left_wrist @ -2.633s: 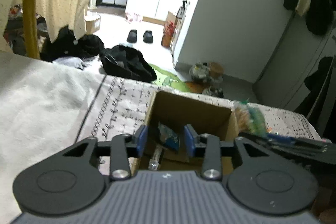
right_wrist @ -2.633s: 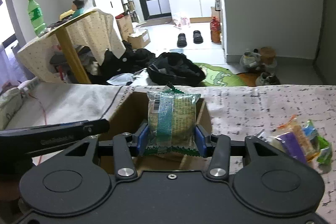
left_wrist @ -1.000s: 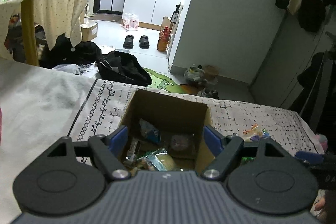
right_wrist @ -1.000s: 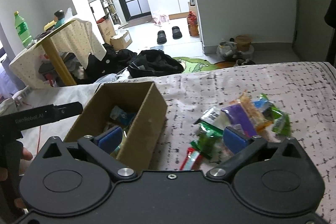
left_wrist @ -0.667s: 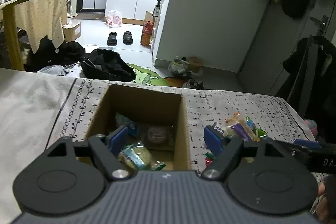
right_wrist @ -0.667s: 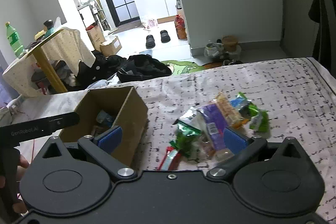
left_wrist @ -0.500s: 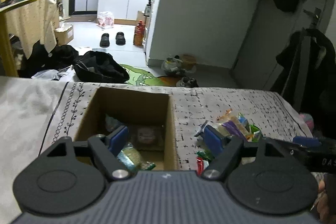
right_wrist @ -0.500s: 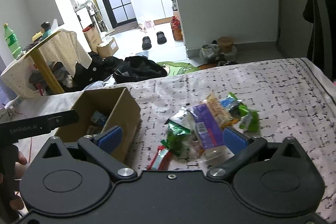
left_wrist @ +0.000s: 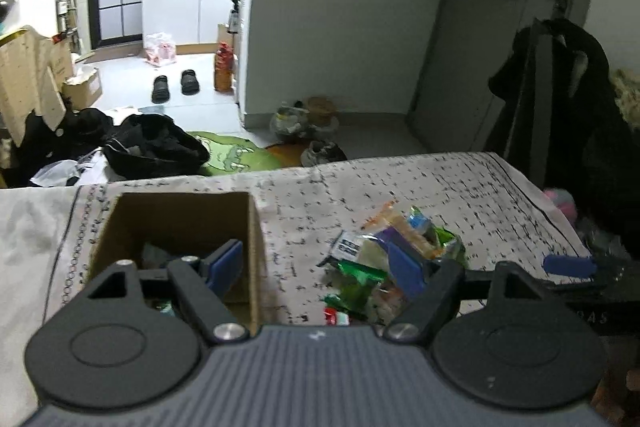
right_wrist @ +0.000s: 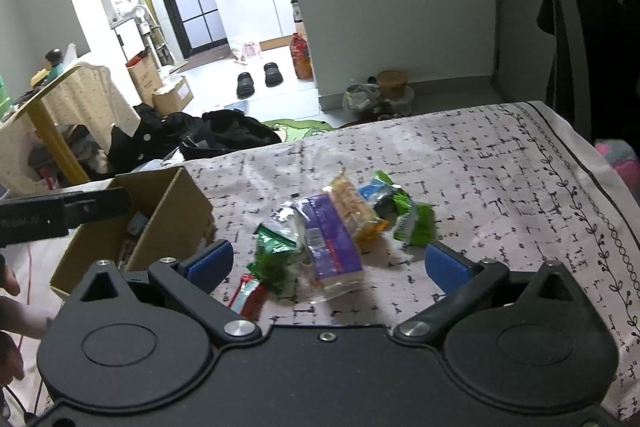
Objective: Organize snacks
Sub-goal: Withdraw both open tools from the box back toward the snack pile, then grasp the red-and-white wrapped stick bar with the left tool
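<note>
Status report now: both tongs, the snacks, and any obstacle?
Left tongs open, empty. Right tongs open, empty, facing snack pile. Cardboard box partly filled, left of pile. No obstacle seen.

We can make out little. On the right gripper [left_wrist: 576, 307], as the left wrist camera shows it, stand the pale letters "DAS". The lettering on the left gripper [right_wrist: 52, 217] is too blurred to read.

One cardboard box [right_wrist: 176, 223], two slippers [right_wrist: 260, 78], several loose snack packets [right_wrist: 332, 235].
</note>
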